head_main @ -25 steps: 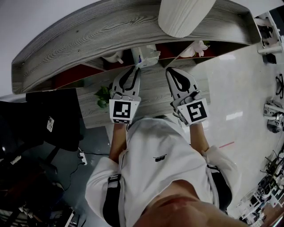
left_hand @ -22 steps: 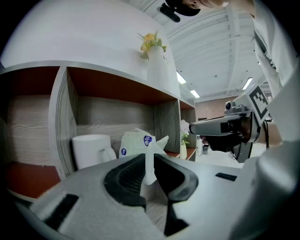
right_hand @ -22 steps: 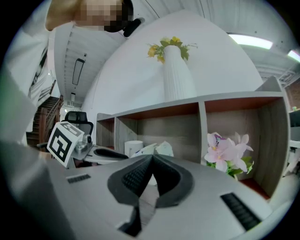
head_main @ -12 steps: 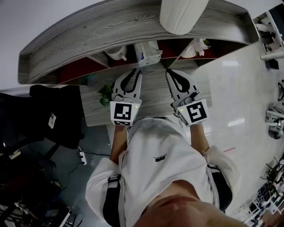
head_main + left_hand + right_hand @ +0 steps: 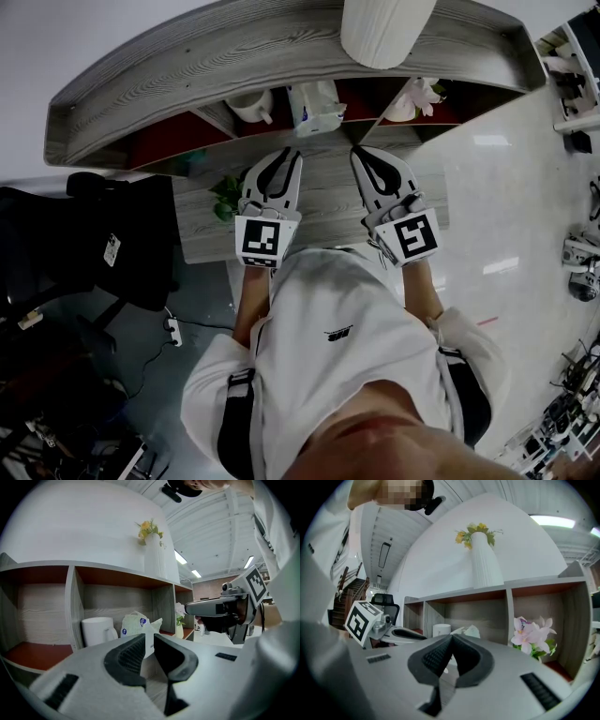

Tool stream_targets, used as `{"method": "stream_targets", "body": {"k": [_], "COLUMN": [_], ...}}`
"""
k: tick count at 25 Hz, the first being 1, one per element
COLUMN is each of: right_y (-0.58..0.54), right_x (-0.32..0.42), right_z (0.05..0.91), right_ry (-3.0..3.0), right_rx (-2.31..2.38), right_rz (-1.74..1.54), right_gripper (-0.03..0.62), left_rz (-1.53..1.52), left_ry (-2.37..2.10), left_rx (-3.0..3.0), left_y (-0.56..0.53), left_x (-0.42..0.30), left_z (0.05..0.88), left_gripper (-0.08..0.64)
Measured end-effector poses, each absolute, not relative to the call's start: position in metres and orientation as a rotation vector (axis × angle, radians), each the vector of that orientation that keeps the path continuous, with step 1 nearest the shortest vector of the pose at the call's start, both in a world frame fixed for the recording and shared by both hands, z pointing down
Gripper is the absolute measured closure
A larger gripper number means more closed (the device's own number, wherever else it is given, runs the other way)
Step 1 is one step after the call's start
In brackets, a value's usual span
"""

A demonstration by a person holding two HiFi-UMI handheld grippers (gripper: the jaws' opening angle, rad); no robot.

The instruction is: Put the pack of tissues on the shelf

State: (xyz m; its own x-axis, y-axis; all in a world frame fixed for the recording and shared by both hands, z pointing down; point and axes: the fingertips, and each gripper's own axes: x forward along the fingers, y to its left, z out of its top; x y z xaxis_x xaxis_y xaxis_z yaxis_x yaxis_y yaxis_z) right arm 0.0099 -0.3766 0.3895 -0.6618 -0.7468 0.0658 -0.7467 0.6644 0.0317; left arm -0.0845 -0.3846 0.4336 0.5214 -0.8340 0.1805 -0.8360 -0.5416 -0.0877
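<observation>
The pack of tissues (image 5: 314,105), white with blue print, stands in a middle compartment of the grey wooden shelf (image 5: 187,84), beside a white mug (image 5: 251,105). My left gripper (image 5: 289,156) hovers over the desk just in front of that compartment, apart from the pack. Its jaws stand a narrow gap apart and hold nothing. In the left gripper view the pack (image 5: 136,624) shows through that gap. My right gripper (image 5: 359,150) hovers beside it to the right, its jaws meeting at the tips, empty. The right gripper view shows the pack (image 5: 469,631) partly hidden behind the jaws.
A white ribbed vase (image 5: 384,28) with yellow flowers stands on top of the shelf. Pink flowers (image 5: 417,98) fill the compartment right of the tissues. A small green plant (image 5: 223,197) sits at the desk's left edge. A black office chair (image 5: 112,244) stands to the left.
Both grippers have drawn back a little from the shelf. The left gripper's tips were right at the tissue pack a second ago and now stand clear of it; the pack stays in its compartment.
</observation>
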Motion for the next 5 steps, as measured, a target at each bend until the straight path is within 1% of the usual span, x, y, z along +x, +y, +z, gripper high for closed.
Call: {"method": "stream_targets", "body": {"k": [5], "right_y": [-0.3732], "right_x": [0.0080], "right_z": [0.3886], "right_ry": [-2.808], "right_rx": [1.258], "right_rz": [-0.010], "right_gripper": [0.568], "left_rz": [0.314], "left_ry": [-1.504], "left_rx": [2.729], "left_y": [-0.3805], "left_x": [-0.0866], "left_z": [0.4343], "left_gripper": [0.520]}}
